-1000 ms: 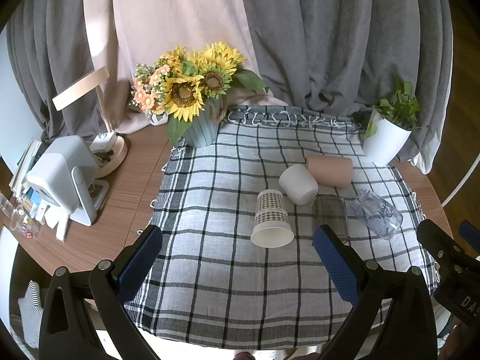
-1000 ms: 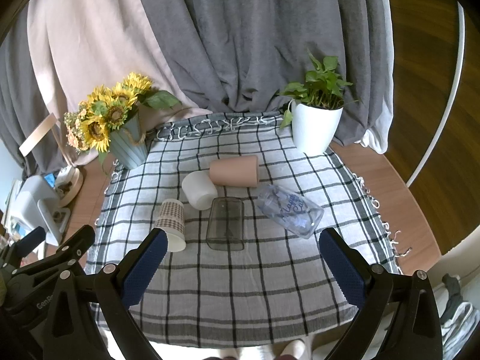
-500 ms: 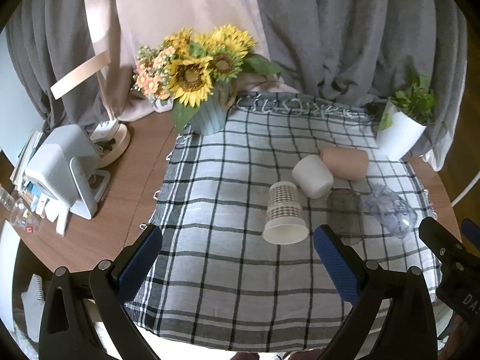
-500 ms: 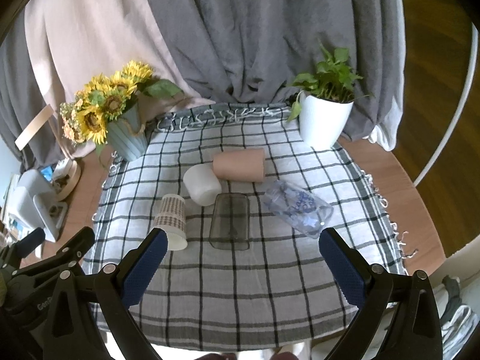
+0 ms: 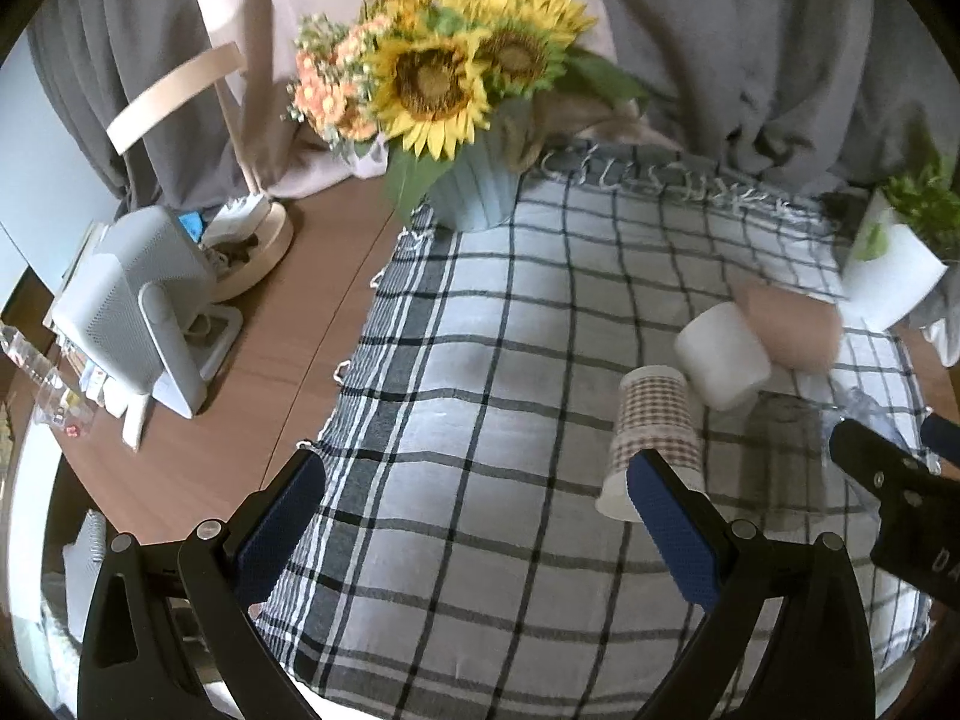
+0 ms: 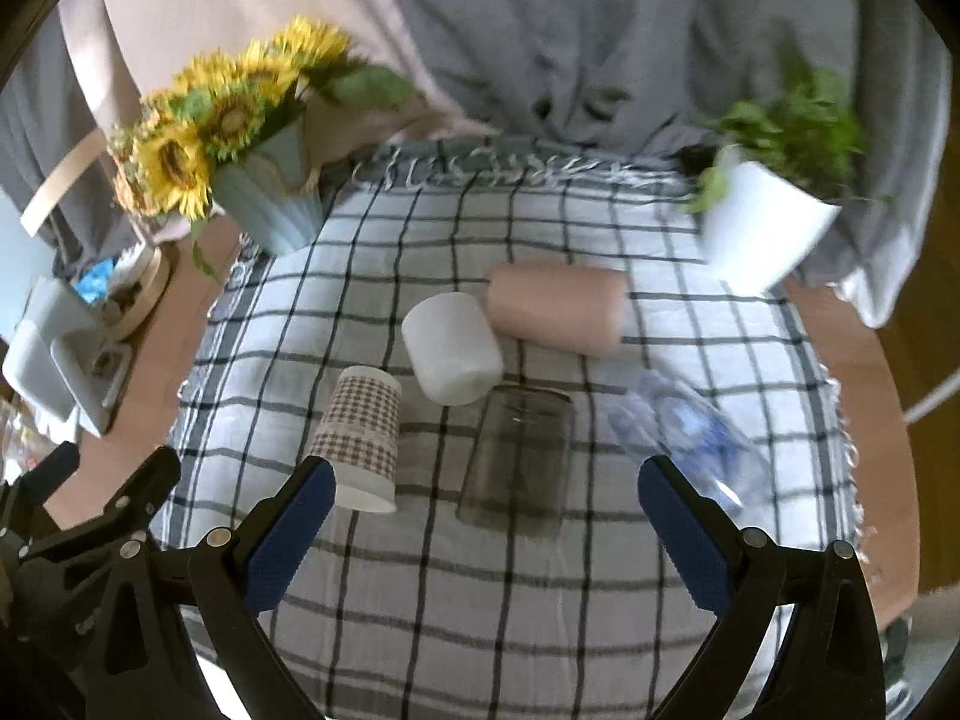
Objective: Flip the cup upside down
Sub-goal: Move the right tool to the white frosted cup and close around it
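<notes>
Several cups lie on their sides on a plaid cloth (image 6: 540, 588): a checked paper cup (image 6: 360, 432) (image 5: 654, 426), a white cup (image 6: 453, 348) (image 5: 723, 357), a pink cup (image 6: 558, 309) (image 5: 786, 324), a smoky clear glass (image 6: 519, 459) and a clear printed cup (image 6: 690, 438). My right gripper (image 6: 483, 531) is open and empty just in front of the smoky glass. My left gripper (image 5: 474, 513) is open and empty over the cloth, left of the cups, its right finger close to the paper cup's rim.
A sunflower vase (image 5: 474, 192) (image 6: 270, 198) stands at the cloth's back left corner, a white plant pot (image 6: 762, 222) at the back right. A white device (image 5: 138, 312) and a round wooden tray (image 5: 252, 246) sit on the wooden table (image 5: 288, 360) to the left. Curtains hang behind.
Both grippers have moved forward and down toward the table. The left view has swung left, so the cups now sit at its right. The jaws stay open; the cups have not moved.
</notes>
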Motion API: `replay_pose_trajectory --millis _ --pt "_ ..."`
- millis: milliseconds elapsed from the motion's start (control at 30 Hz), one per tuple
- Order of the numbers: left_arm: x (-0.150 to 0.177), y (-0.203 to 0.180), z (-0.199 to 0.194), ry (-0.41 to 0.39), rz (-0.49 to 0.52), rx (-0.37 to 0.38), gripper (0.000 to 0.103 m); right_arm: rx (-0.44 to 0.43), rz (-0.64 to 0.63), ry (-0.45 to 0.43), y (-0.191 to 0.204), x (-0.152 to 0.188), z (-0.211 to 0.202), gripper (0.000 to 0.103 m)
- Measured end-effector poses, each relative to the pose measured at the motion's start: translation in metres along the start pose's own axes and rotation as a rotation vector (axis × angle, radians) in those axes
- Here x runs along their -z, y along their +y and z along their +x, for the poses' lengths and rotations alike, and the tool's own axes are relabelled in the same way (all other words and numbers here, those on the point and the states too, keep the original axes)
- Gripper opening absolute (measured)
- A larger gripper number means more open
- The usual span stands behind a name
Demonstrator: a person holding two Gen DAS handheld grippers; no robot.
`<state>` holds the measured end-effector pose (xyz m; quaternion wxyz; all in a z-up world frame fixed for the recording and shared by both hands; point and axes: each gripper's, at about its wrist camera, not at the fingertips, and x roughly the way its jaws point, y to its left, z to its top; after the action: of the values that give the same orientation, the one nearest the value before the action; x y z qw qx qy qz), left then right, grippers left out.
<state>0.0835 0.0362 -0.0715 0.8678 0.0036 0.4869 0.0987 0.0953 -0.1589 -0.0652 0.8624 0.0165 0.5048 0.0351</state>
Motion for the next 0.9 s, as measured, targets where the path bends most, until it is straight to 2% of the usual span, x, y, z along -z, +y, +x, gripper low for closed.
replay_pose_trajectory --millis 433,900 --pt "-0.027 -0.016 0.064 0.126 -0.012 -0.006 0.103 -0.099 -0.047 0.155 0.009 -0.048 0.096 0.101" --pt "-0.044 -0.024 0.1 0.154 -0.011 -0.033 0.103 -0.137 -0.068 0.256 0.017 -0.067 0.157 0.089"
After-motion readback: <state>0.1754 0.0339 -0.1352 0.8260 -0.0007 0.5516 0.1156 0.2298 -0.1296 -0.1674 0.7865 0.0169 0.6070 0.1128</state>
